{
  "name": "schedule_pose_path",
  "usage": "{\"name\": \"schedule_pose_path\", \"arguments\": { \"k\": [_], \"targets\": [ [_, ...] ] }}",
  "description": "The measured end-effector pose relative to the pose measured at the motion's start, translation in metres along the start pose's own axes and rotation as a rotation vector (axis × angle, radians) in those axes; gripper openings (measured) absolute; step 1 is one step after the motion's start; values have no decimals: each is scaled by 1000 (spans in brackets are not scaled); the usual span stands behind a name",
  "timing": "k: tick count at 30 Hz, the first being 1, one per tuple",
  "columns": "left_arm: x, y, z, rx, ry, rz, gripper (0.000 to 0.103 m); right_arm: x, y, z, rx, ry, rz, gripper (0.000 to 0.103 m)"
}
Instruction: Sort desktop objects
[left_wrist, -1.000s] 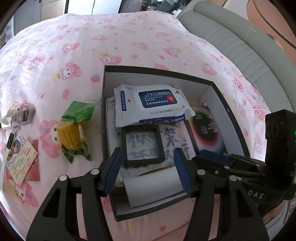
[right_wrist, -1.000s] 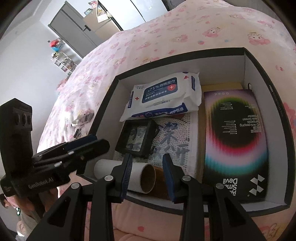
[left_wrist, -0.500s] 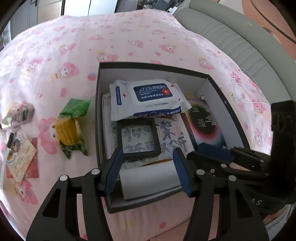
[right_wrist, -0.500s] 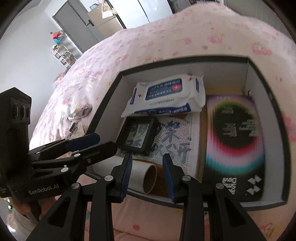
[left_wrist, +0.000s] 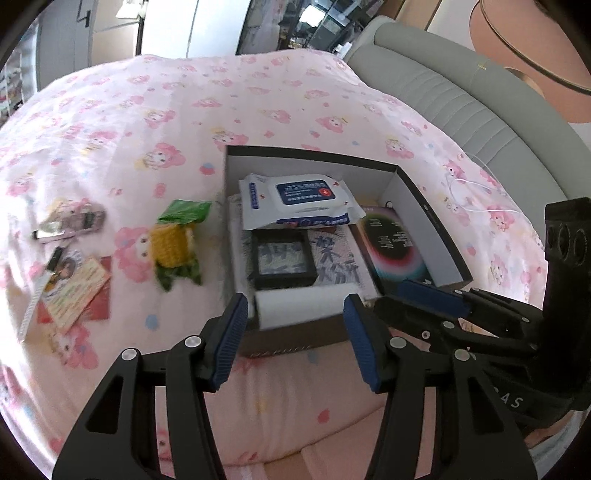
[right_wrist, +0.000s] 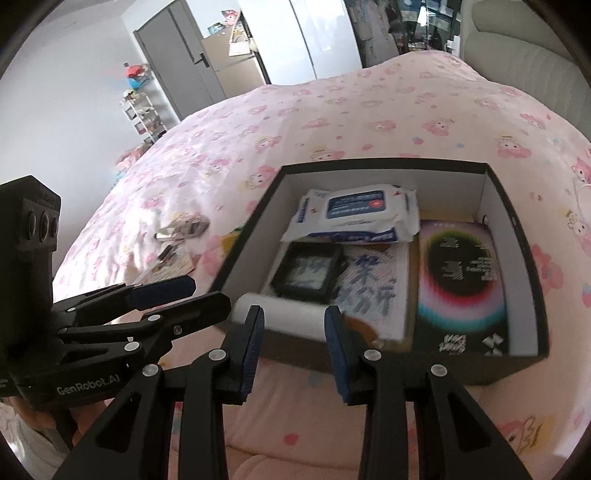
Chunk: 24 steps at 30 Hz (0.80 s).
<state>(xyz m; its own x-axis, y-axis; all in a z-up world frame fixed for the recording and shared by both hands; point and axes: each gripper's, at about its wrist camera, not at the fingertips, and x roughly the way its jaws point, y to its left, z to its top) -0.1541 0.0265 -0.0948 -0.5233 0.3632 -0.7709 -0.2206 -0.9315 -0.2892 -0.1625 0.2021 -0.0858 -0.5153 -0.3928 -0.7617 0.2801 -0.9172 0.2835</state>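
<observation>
A black box (left_wrist: 424, 206) with white inner walls sits on the pink bed; it also shows in the right wrist view (right_wrist: 517, 236). Inside lie a wipes pack (left_wrist: 299, 199), a small black frame (left_wrist: 282, 260), a dark booklet (left_wrist: 395, 251) and a white paper roll (left_wrist: 299, 308) along the near wall. My left gripper (left_wrist: 293, 341) is open and empty, just in front of the box. My right gripper (right_wrist: 293, 345) is open and empty, in front of the roll (right_wrist: 280, 315). A knitted corn toy (left_wrist: 175, 243), cards (left_wrist: 74, 286) and a keychain (left_wrist: 70, 221) lie left of the box.
The grey padded headboard (left_wrist: 461, 110) runs along the right. A door, a cabinet and a shelf rack (right_wrist: 144, 114) stand beyond the far end of the bed. Each gripper shows in the other's view: the right one (left_wrist: 443, 314), the left one (right_wrist: 162, 295).
Both grippers have pulled back and up from the box, staying open. The roll stays in the box by its near wall.
</observation>
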Motion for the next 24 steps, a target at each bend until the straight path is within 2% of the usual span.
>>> {"name": "schedule_pose_path", "arguments": {
  "k": [5,8,13,18,21,24],
  "targets": [
    [-23,10,-16,1,-28,53,54,-5,24,-11,-25,6,46,31],
    [-36,22,-25,-32,-23,62,53,-8,43,-14,-55,10,74,31],
    [-69,44,-35,-70,-75,98,53,-10,74,-15,-99,17,134,31],
    [-88,76,-38,-128,-91,124,53,-3,111,-9,-163,20,169,31],
    [-91,104,-31,-215,-74,121,53,8,128,-2,-172,34,188,31],
    [-85,141,-15,-364,-66,106,53,29,144,13,-165,42,199,31]
  ]
}}
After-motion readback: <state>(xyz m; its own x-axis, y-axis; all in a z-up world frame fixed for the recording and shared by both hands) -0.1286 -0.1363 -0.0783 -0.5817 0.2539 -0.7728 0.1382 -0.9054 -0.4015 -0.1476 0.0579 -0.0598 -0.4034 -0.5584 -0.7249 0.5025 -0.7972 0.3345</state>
